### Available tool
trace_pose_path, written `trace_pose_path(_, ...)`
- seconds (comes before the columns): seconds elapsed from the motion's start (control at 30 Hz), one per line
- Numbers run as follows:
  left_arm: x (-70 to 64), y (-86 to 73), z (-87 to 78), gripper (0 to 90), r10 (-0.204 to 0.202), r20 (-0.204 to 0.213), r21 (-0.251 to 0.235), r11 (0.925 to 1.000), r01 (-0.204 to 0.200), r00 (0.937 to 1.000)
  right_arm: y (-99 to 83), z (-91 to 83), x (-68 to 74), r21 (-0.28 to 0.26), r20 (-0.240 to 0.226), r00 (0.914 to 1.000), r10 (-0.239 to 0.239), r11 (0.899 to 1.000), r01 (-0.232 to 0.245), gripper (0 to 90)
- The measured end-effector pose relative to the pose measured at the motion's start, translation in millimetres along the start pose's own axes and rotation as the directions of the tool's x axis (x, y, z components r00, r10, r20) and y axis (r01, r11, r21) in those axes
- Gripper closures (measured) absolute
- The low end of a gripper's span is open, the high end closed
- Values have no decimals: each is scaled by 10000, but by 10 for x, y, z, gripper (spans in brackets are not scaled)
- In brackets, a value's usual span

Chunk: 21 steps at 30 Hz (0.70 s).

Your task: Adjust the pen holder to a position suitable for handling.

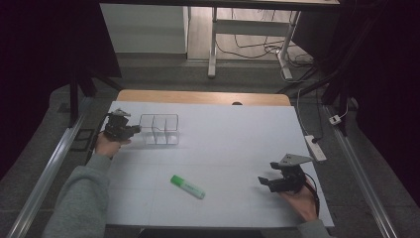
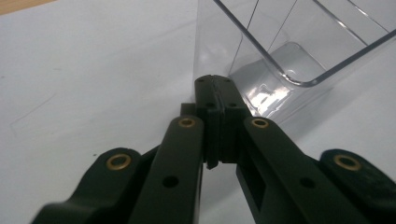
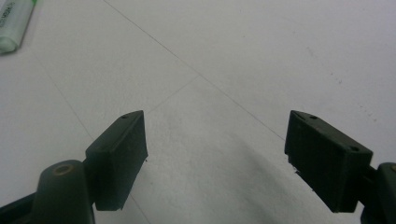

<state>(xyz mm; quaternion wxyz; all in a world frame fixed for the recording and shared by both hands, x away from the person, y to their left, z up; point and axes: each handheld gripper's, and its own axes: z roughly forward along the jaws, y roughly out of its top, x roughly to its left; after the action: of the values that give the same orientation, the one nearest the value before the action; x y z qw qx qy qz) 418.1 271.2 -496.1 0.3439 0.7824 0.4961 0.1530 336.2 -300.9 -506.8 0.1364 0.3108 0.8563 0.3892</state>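
Sleeve: one grey sleeve (image 1: 79, 198) rises from the bottom edge of the high view, nearest that camera and cut off by the frame; it ends at the hand behind the left gripper.
Table: one white tabletop (image 1: 223, 144), with a strip of bare wood along its far edge; faint straight lines cross it in the high view and in the right gripper view.
Organizer: one clear plastic organizer (image 1: 159, 129) stands upright at the far left of the table. Two dividers split it into three compartments. Its walls are see-through, so the edges are hard to follow from above; in the left gripper view its corner (image 2: 280, 60) runs off the top and right of the frame.
Grippers: two. The left gripper (image 1: 132, 130) lies just beside the organizer's left end – its own view (image 2: 215, 86) shows the jaws pressed together with nothing between them, tips at the base of the organizer's near corner; whether they touch it I cannot tell. The right gripper (image 1: 265, 179) sits at the near right of the table, well apart from the organizer, jaws spread wide over bare table (image 3: 215, 140).
Highlighter: one green highlighter (image 1: 187, 187) lies flat at the near middle of the table, between the two grippers and free of both – capped, white end towards the right. In the right gripper view it (image 3: 14, 23) is cut by the top left corner, its print too blurred to read.
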Motion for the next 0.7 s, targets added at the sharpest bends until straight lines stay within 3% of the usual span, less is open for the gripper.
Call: trace_pose_path(0.7, -199, 174, 145, 888, 283, 253, 93, 9996, -285, 9993, 0, 6, 5, 30, 1, 10000, 1, 10000, -1, 204)
